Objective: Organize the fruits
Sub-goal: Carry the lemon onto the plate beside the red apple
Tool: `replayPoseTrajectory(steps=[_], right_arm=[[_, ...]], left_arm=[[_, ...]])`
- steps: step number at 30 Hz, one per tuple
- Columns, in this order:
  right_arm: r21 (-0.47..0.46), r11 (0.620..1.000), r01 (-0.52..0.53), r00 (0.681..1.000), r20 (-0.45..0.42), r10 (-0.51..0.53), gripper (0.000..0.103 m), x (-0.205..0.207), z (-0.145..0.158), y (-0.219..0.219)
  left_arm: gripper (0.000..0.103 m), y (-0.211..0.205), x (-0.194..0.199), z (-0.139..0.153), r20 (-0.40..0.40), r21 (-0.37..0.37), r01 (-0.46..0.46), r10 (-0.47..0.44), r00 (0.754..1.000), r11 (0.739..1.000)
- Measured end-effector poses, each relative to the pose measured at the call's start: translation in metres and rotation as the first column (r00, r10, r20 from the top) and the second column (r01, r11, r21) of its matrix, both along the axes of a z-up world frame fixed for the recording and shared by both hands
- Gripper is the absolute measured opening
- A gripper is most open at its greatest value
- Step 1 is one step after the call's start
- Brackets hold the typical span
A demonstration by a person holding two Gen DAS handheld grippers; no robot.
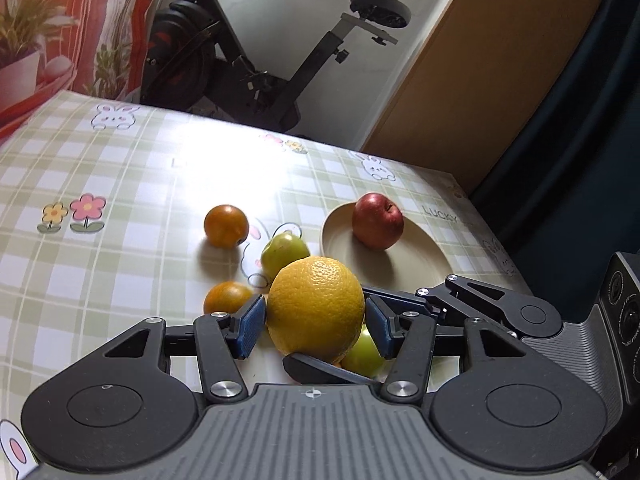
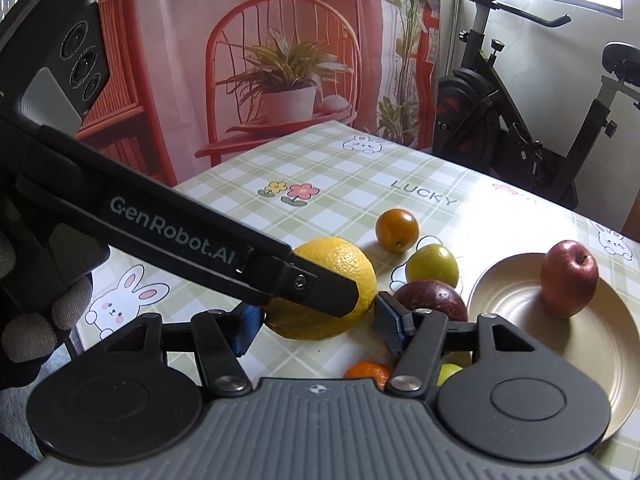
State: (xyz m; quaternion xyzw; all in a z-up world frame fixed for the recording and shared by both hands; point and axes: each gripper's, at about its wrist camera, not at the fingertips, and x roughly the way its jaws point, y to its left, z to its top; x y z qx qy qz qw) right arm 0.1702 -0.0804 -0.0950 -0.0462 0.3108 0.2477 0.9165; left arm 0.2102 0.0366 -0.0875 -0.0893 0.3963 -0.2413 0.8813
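Note:
A large yellow orange (image 1: 316, 308) is off the cloth, and my left gripper (image 1: 315, 326) is shut on it with a blue pad on each side. In the right wrist view one left finger (image 2: 336, 294) lies across the orange (image 2: 332, 264). My right gripper (image 2: 319, 328) is open around the orange's lower part, with a gap at its right pad. A red apple (image 1: 377, 220) stands on the cream plate (image 1: 416, 268). Two small oranges (image 1: 226, 226) (image 1: 227, 296), a green apple (image 1: 285, 254) and a dark red apple (image 2: 432, 300) lie on the checked tablecloth.
Another green fruit (image 2: 448, 372) and a tangerine (image 2: 368, 372) sit under my right gripper. A gloved hand (image 2: 40, 320) holds the left tool. An exercise bike (image 1: 256, 60) stands beyond the table's far edge. The table's right edge runs just past the plate.

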Motion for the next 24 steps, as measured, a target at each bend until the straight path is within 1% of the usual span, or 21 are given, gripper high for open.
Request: replayPoseTrajectory(steps=[5, 9, 12, 17, 20, 24], right_arm=[[0.048, 0.998, 0.035, 0.998, 0.048, -0.037, 0.063, 0.003, 0.023, -0.022], [0.094, 0.994, 0.051, 0.996, 0.071, -0.057, 0.063, 0.014, 0.037, -0.041], [0.095, 0.993, 0.065, 0.992, 0.1, -0.075, 0.063, 0.02, 0.049, -0.052], [0.096, 0.991, 0.09, 0.984, 0.144, -0.103, 0.063, 0.031, 0.066, -0.069], [0.092, 0.99, 0.108, 0.979, 0.165, -0.122, 0.063, 0.037, 0.074, -0.078], [0.085, 0.988, 0.128, 0.975, 0.175, -0.141, 0.063, 0.043, 0.075, -0.092]], left_arm=[[0.057, -0.021, 0.012, 0.027, 0.053, 0.032, 0.019, -0.021, 0.998, 0.999], [0.057, -0.042, 0.022, 0.044, 0.091, 0.048, 0.031, -0.036, 0.995, 0.998], [0.057, -0.051, 0.03, 0.054, 0.105, 0.043, 0.039, -0.044, 0.994, 0.998], [0.057, -0.072, 0.042, 0.069, 0.143, 0.062, 0.069, -0.077, 0.987, 0.996], [0.057, -0.081, 0.049, 0.068, 0.139, 0.05, 0.077, -0.083, 0.987, 0.996], [0.058, -0.092, 0.058, 0.047, 0.104, 0.058, 0.089, -0.094, 0.99, 0.994]])
